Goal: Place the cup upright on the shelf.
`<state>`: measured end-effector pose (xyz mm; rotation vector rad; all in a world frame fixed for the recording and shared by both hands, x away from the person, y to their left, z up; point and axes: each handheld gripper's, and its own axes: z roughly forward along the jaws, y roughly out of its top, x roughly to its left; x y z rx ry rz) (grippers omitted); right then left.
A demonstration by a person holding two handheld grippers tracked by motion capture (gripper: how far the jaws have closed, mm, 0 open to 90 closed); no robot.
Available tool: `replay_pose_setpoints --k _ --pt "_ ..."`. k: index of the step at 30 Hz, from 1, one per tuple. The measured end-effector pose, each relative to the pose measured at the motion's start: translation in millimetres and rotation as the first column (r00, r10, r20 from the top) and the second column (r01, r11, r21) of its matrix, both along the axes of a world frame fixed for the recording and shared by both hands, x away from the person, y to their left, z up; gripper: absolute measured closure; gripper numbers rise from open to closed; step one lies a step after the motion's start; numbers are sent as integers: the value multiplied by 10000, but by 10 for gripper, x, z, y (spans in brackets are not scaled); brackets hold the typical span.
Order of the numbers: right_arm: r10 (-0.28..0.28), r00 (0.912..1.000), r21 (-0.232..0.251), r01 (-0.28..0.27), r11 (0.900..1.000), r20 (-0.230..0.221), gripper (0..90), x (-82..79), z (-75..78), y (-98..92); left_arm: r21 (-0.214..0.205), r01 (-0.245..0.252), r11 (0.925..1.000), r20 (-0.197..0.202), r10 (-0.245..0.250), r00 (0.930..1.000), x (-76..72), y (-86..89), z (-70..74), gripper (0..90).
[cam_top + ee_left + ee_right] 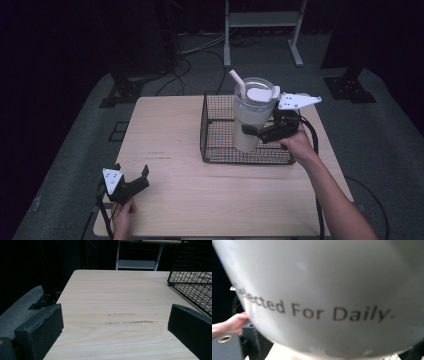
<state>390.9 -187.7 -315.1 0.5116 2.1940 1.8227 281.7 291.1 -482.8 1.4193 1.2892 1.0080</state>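
This looks like a lab or recording studio rather than a home. A plain light-wood table [175, 150] stands alone on grey carpet [390, 130], and the surroundings beyond it are dark, with black drapes or walls on all sides. Black cables [185, 67] run loose across the floor at the far side. Black stand bases with bolted plates [117, 95] sit on the carpet left and right of the table, the right one [350, 89] near the far right corner. A white metal frame with 2 legs [262, 22] stands at the far end, its shelf visible in the left gripper view [136, 264]
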Motion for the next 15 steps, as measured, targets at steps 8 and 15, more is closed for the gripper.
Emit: replay_pose_setpoints --k 8,15 --pt "-34 10000 -305 37 9995 90 79 240 60 181 -95 8 10000 -11 -8 10000 2 10 0 0" --pt "-65 10000 -163 66 9998 68 79 463 148 347 -127 41 9999 -53 -42 10000 -2 19 3 0"
